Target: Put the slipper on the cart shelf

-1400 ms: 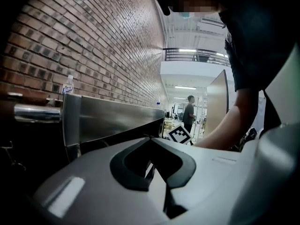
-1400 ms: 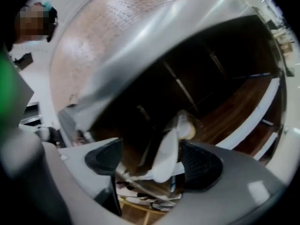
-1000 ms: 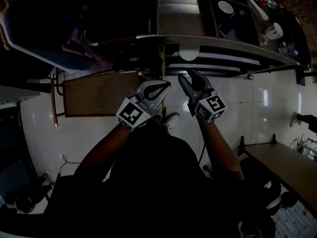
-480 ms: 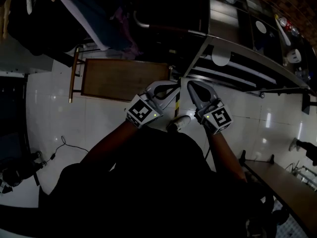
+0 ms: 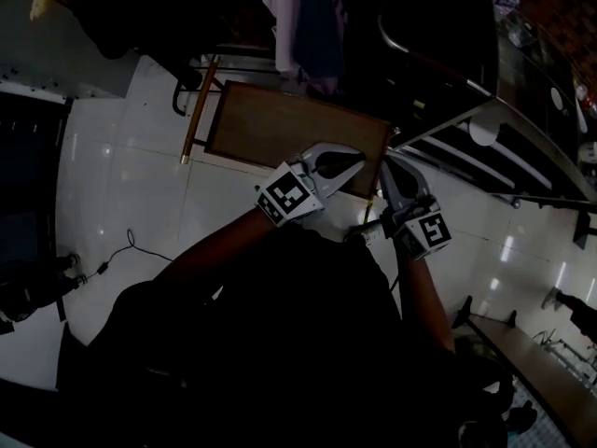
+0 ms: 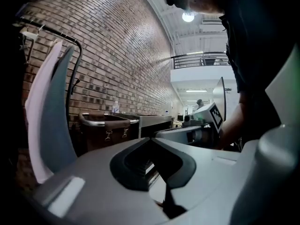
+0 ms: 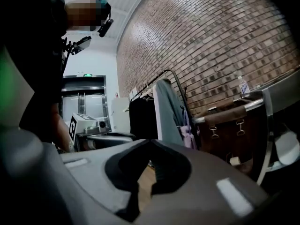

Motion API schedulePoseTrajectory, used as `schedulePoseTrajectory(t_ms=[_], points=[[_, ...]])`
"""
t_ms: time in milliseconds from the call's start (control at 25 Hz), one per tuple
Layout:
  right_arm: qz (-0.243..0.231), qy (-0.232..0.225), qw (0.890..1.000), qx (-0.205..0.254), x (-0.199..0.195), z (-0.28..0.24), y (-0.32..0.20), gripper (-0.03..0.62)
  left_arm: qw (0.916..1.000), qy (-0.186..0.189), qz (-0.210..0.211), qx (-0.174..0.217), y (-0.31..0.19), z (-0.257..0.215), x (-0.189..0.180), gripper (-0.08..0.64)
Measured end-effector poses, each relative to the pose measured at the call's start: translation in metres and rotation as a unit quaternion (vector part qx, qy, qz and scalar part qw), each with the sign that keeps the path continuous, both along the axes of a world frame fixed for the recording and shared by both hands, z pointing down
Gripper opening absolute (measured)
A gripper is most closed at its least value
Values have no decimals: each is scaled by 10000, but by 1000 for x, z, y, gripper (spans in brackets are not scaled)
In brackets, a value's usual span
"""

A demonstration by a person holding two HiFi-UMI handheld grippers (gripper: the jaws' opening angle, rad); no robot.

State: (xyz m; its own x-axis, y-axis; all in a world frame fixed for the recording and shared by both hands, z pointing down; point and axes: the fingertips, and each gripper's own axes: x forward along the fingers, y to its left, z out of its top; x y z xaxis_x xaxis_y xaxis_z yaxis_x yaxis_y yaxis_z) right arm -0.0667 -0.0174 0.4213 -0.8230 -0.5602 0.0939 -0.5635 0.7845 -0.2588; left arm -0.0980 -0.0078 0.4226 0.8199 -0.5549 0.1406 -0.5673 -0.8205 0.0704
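Observation:
No slipper shows in any view. Both grippers hang in front of the person, side by side over the near right corner of a brown wooden table [image 5: 280,129]. My left gripper [image 5: 361,160] is shut, its tips meeting with nothing between them [image 6: 151,138]. My right gripper [image 5: 388,164] is also shut and empty [image 7: 150,140]. The steel cart [image 5: 522,143] with its shelves stands to the right of the grippers, beyond the table's corner. A pale shoe [image 5: 359,232] on the person's foot peeks out between the two marker cubes.
Garments [image 5: 298,12] hang on a rack past the table, in front of a brick wall [image 6: 122,55]. A brown bin with a metal rail [image 6: 104,125] stands by the cart. A cable [image 5: 121,250] lies on the white tiled floor at left. A bench [image 5: 541,362] is at lower right.
The head view has swung left, away from the cart front toward the wooden table and clothes rack. Both grippers came along and now sit over the table corner. The right jaws have closed.

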Motion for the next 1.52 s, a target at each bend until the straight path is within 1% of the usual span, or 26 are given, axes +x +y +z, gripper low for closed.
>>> schedulePoseTrajectory(t_ms=[80,200,280,360,480,720,840,960,1120,1360,1520], points=[[52,-62,10000,-3,-25,-3,10,2,10000,-25,57,27,9,-1,-27,0],[63,12,10000,-3,-54,-5,23,2,10000,-1,25,-36,19,-2,-61,0],[51,42,10000,6,-67,-8,28,2,10000,28,-29,-77,22,-4,-76,0],[16,70,10000,2,-74,-13,33,2,9998,150,-55,-68,25,-14,-82,0],[-98,160,9998,55,-76,-21,39,2,9994,327,-88,-36,27,-33,-81,0],[-278,276,9989,264,-72,-40,41,2,9987,456,-247,5,29,-44,-72,0],[-316,344,9983,352,-67,-43,39,2,9985,461,-297,-16,29,-44,-66,0],[-363,334,9981,376,-62,-46,39,2,9982,478,-355,51,28,-43,-60,0],[-412,323,9978,400,-54,-47,40,1,9987,372,-344,93,28,-37,-52,0],[-519,322,9975,357,-52,-45,46,2,9988,353,-339,-43,34,-32,-47,0],[-553,369,9972,347,-51,-42,48,2,9987,401,-314,-20,36,-34,-46,0]])
